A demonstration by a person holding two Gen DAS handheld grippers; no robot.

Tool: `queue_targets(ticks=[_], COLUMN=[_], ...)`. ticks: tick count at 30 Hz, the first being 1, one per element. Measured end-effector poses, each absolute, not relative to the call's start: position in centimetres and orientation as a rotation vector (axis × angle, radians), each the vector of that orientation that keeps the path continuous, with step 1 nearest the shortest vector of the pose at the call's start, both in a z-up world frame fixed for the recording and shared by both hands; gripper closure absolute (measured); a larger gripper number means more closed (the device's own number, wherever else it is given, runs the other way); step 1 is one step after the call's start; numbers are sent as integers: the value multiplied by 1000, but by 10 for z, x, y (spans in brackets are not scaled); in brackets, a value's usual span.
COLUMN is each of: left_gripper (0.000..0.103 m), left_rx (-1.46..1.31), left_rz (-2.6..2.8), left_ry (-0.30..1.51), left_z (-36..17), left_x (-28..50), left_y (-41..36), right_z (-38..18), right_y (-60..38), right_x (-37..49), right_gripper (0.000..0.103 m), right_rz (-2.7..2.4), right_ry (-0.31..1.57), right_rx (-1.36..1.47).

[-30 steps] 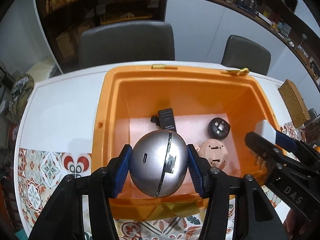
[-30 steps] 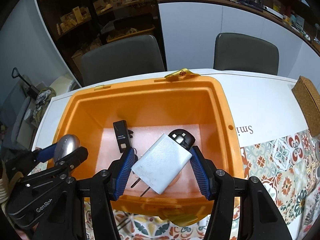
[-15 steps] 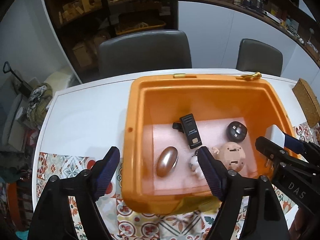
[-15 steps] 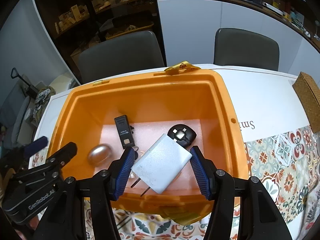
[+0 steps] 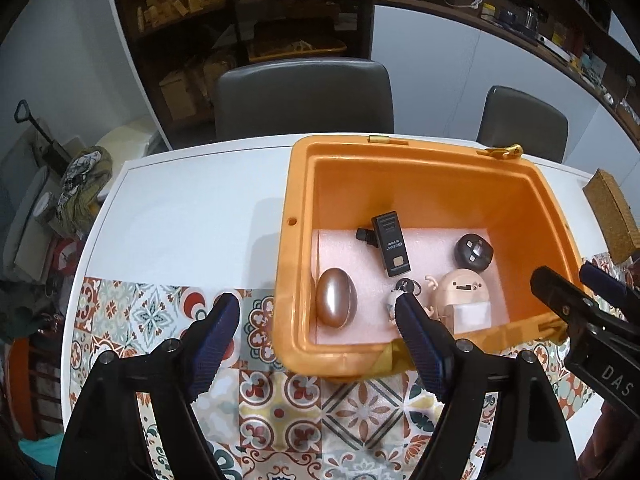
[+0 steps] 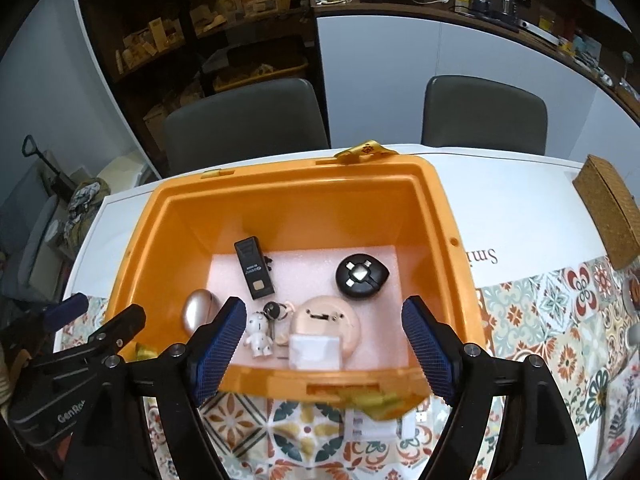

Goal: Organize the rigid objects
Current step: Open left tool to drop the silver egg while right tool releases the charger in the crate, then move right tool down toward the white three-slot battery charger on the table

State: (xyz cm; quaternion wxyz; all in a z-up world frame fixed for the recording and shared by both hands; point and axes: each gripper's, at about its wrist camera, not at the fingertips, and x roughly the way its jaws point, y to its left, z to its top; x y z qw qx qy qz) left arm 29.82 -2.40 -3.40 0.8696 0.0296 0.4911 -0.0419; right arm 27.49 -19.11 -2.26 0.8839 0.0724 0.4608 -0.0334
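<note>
White table (image 6: 520, 200), patterned mat (image 5: 160, 312), orange bin (image 6: 304, 188), woven box (image 6: 608, 208)

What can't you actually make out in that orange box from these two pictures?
- White charger: right wrist view, its lower edge and prongs are hidden behind the orange box's near wall.
- Black stick's label: left wrist view, print too small to read.
- Small white figure: left wrist view, mostly covered by a left gripper fingertip.

Two grey chairs (image 5: 304, 96), dark shelving (image 5: 240, 20), white walls
</note>
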Motion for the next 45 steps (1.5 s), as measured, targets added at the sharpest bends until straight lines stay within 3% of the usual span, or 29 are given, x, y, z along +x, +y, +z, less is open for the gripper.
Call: queue_targets(ticks=[21, 45], left_gripper=[15, 15], left_rx=[64, 35], left_rz=[-100, -131], left_ry=[917, 976], left_z=[-2, -44], left_x=[231, 185], left_y=[-24, -30], right_z=[0, -38], right_y=[-192, -199], right_x=[201, 152], right_gripper=[23, 23], right_rz=[-40, -13], right_ry=[905, 916], right_rx=[168, 176])
